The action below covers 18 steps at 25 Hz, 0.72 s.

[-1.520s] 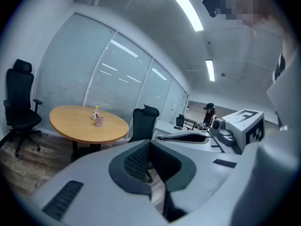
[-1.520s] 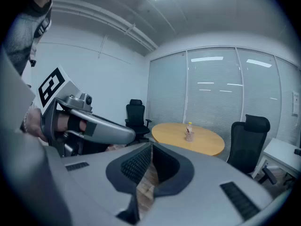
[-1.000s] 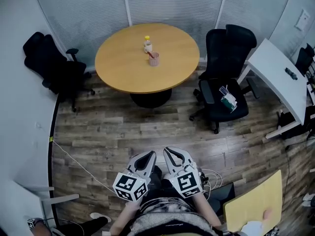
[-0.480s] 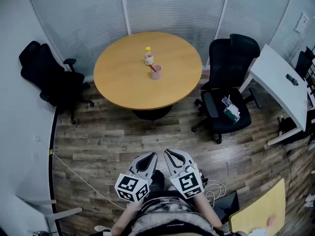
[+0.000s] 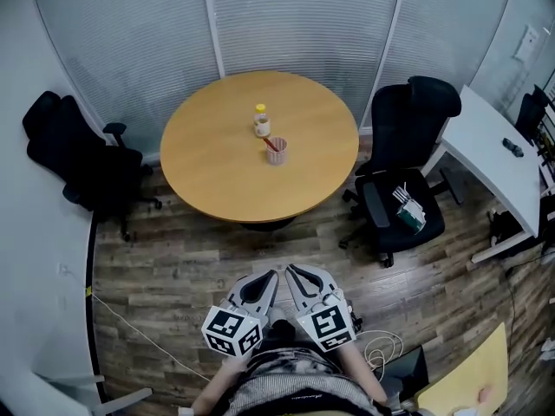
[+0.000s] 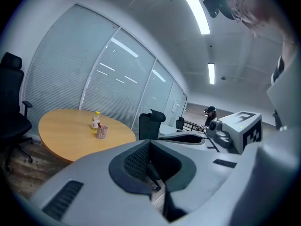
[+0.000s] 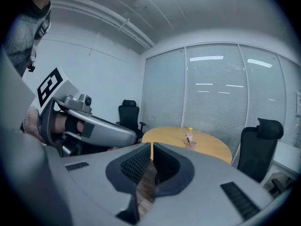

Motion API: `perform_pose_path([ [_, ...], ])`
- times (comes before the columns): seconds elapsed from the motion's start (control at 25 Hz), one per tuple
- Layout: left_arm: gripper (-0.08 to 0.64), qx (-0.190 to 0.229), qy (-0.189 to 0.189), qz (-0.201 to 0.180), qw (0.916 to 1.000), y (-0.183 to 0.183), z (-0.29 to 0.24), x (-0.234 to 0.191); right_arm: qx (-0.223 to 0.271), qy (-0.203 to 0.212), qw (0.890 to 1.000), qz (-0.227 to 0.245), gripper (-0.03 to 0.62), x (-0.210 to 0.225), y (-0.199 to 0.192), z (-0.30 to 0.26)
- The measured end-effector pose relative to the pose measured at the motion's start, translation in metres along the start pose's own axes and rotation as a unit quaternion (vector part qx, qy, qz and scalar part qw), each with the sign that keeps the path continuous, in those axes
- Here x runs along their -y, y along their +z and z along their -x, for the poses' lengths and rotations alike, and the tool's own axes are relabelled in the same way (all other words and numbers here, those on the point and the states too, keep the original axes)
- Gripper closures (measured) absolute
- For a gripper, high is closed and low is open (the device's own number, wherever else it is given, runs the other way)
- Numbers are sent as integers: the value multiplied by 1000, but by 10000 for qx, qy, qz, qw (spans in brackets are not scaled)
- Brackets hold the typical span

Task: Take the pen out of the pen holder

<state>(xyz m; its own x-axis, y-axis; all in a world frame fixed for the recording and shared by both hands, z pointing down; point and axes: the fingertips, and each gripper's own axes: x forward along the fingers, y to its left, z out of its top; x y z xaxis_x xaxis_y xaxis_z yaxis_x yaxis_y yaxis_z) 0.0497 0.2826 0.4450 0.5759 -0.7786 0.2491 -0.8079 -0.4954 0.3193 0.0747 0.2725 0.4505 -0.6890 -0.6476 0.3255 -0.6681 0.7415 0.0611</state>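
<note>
While right gripper (image 5: 290, 270) sits closed, pen (image 5: 270, 144) well apart

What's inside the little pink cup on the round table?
A red pen leans out of the pink pen holder. Its lower end is hidden by the holder's wall; anything else inside is too small to tell.

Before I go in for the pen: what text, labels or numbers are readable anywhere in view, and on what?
No text can be read in any view.
Bottle label: too small to read.
Pen holder: no print visible.
Left gripper and right gripper: their cubes carry black-and-white square patterns only, no letters.
Package on the chair: too small to read.
</note>
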Motion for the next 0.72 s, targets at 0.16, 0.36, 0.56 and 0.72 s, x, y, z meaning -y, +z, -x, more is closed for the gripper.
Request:
perform_pose_path([
  [0.16, 555, -21, -85, 4, 10000, 3, -3, -18, -27, -71, 10000, 5, 564, 2, 3, -19],
  [0.36, 555, -17, -114, 27, 9999, 4, 1, -36, -91, -147, 9998, 83, 565, -2, 4, -34],
  [0.56, 555, 27, -58, 152, 9999, 3, 7, -47, -74, -166, 9998, 66, 565, -8, 6, -39],
  [0.72, 555, -33, 7, 249, 9997, -3, 2, -55, -144, -85, 9998, 126, 565, -6, 3, -46],
])
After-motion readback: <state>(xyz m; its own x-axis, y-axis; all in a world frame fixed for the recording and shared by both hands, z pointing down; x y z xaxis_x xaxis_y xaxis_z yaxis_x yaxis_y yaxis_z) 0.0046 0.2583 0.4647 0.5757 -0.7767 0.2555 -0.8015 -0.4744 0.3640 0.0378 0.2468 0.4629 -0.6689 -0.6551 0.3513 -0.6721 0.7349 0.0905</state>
